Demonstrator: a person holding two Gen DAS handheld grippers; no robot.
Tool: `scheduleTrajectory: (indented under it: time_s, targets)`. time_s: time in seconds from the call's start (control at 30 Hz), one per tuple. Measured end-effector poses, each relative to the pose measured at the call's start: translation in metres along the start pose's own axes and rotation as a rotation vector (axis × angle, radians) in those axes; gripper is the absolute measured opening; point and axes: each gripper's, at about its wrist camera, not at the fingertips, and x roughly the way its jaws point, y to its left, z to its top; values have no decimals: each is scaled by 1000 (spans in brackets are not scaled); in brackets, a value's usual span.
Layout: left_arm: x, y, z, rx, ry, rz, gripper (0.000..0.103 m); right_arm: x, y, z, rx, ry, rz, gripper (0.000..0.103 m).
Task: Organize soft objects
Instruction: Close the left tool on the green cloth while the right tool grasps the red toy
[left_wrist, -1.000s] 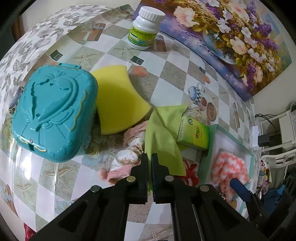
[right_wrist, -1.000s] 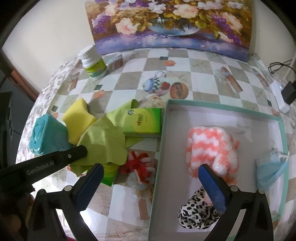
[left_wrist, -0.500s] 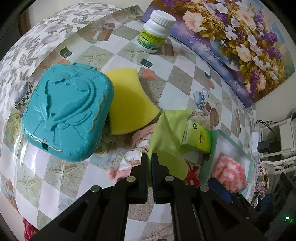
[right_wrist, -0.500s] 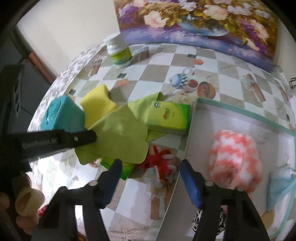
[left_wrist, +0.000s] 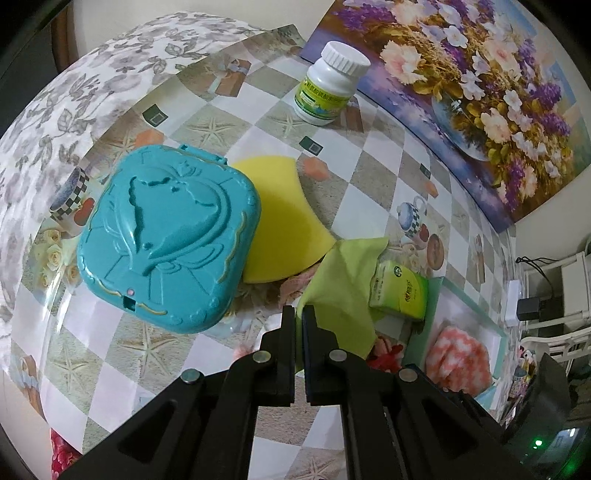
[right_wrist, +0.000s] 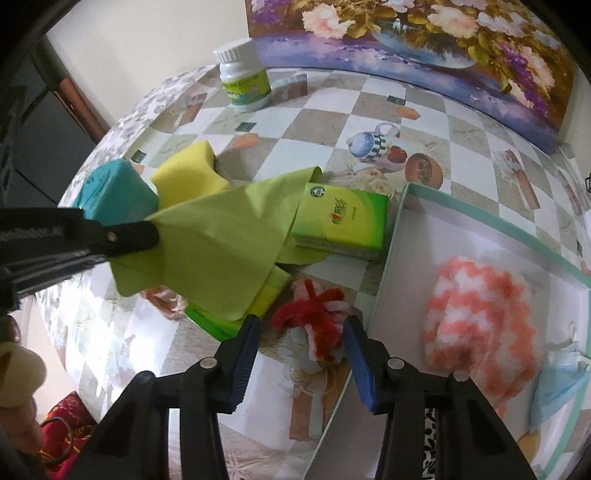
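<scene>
Closest in, the right gripper (right_wrist: 301, 332) has its blue-padded jaws spread wide on either side of a fuzzy red-and-white yarn thing (right_wrist: 317, 321) lying on the checkered tablecloth (right_wrist: 461, 136), right by the tray's near wall. The pads don't look like they're touching it, so it's released, holding nothing.

Just left of that, the left gripper (left_wrist: 299, 314) is clenched tight on a corner of the lime green cloth (right_wrist: 218, 243). The cloth hangs off the table from that pinch and drapes over a green tissue packet (right_wrist: 236, 310) underneath, with its far edge tucked under another green tissue pack (right_wrist: 341, 221).

To the right, the teal-rimmed tray (right_wrist: 399, 229) already holds a fluffy orange-and-white knit piece (right_wrist: 484, 314), a light blue face mask (right_wrist: 561, 384) and a black-and-white spotted fabric (right_wrist: 430, 443) at the near edge, mostly hidden by the gripper.

Further back on the left there's a yellow sponge (left_wrist: 280, 225) partly under a teal plastic case (left_wrist: 166, 236). Some pinkish fabric (left_wrist: 295, 284) peeks out between the sponge and the cloth.

At the far end, a white pill bottle (left_wrist: 328, 88) stands upright next to a flower painting (left_wrist: 480, 74) propped against the wall.
</scene>
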Motion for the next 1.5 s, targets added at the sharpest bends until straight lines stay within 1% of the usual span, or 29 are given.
scheduleTrajectory:
  time_s: [0.2, 0.3, 0.4, 0.5, 0.77, 0.83, 0.9, 1.0, 1.07, 1.1, 1.13, 1.2, 1.33, 1.5]
  targets:
    - [2, -2, -1, 9, 14, 3, 3, 8, 5, 0, -27, 19, -23, 48]
    - [5, -2, -2, 9, 21, 5, 3, 9, 7, -1, -40, 29, -9, 47]
    - [7, -1, -1, 4, 30, 6, 3, 12, 10, -4, -52, 49, 11, 42]
    - [8, 0, -2, 4, 32, 9, 3, 13, 10, -6, -56, 59, 12, 41]
    - [11, -1, -3, 5, 43, 12, 3, 26, 11, -5, -47, 78, -34, 29]
    - [13, -2, -3, 8, 49, 10, 3, 26, 10, -4, -40, 73, -42, 21]
    - [14, -3, -3, 10, 55, 11, 3, 27, 6, -3, -18, 69, -42, 17]
    - [17, -5, -3, 12, 68, 9, 3, 27, -1, -2, 4, 67, -20, 16]
    - [19, -6, -3, 9, 80, 9, 7, 25, -1, -4, 1, 66, -21, 17]
    - [20, -6, -3, 7, 85, 6, 15, 24, -1, -4, 4, 64, -17, 17]
    - [21, -7, -3, 7, 87, 4, 28, 24, -3, -4, 10, 61, -10, 16]
    - [22, -8, -3, 7, 85, -2, 42, 22, -4, -3, 25, 56, 3, 16]
    - [25, -10, -3, 22, 87, -9, 43, 18, -9, -4, 37, 52, 16, 16]
    - [32, -9, -2, 20, 93, 8, 43, 15, -12, -6, 31, 56, 16, 16]
